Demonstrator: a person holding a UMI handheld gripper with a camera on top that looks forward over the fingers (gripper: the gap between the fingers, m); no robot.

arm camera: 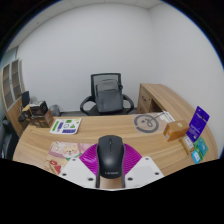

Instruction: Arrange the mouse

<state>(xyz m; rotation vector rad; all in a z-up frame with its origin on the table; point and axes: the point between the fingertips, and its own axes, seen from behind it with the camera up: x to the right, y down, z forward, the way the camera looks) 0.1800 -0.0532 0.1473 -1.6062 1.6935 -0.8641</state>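
One black mouse (110,156) grasped in claw (110,165), pink pads pressing both sides, above wooden tabletop (100,133); office chair (107,93) far behind.

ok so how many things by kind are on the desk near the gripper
mouse: 1, black, between the gripper fingers
chair: 1, black, behind the desk
round disc: 1
blue box: 1
booklets: 2
total: 6

I note a wooden counter (85,140) ahead, with a black office chair (106,94) behind it. A round disc (147,122) and a blue box (197,121) rest on it.
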